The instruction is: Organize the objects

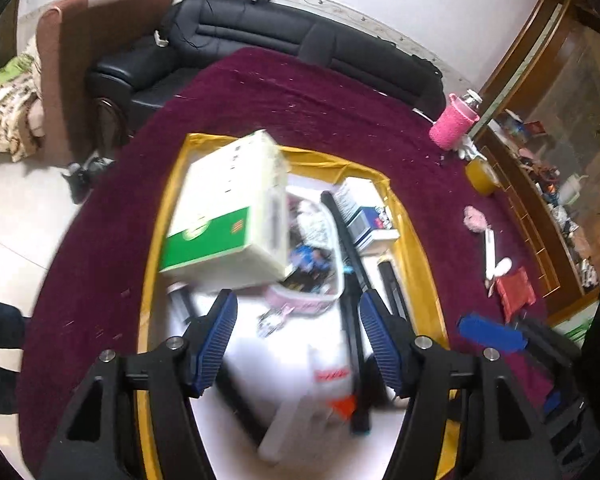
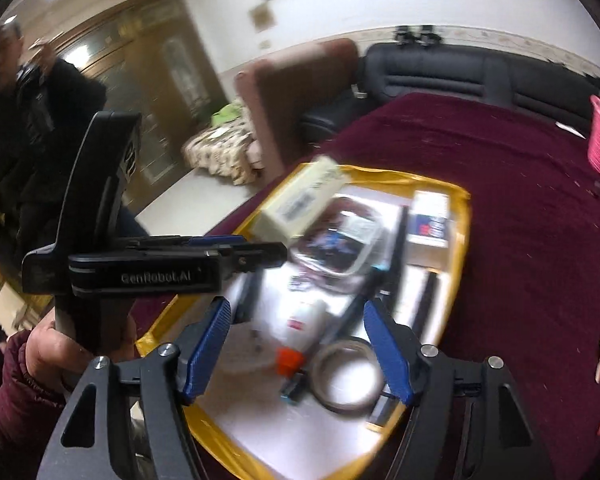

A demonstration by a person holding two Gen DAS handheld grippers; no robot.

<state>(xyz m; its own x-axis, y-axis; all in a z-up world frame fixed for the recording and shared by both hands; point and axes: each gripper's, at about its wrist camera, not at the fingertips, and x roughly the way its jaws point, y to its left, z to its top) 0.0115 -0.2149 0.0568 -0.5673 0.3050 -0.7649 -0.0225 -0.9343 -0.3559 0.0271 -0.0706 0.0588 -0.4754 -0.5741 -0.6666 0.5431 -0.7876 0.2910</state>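
The left gripper [image 1: 298, 336] has its blue-padded jaws spread wide with nothing between them, hovering over a yellow-rimmed tray [image 1: 410, 240] with a white floor. The right gripper [image 2: 296, 346] is likewise spread and holds nothing, above the near end of the same tray [image 2: 462, 236]. Just beyond the left jaws a cream box [image 1: 230, 210] with a green band at its near end appears tilted over the tray's left side; motion blur hides whether it rests on anything. From the right wrist view the same box [image 2: 300, 204] shows its pale end face with small dark print, at the tray's far left. Beside it lies a clear plastic container [image 2: 340, 240] of mixed small items, then a white and blue carton [image 2: 430, 220] at the far right. Nearer are a white bottle with an orange cap [image 2: 300, 332] and a roll of tape [image 2: 346, 376]. The tray sits on a maroon cloth [image 1: 300, 96], with a pink cup [image 1: 452, 124] far right.
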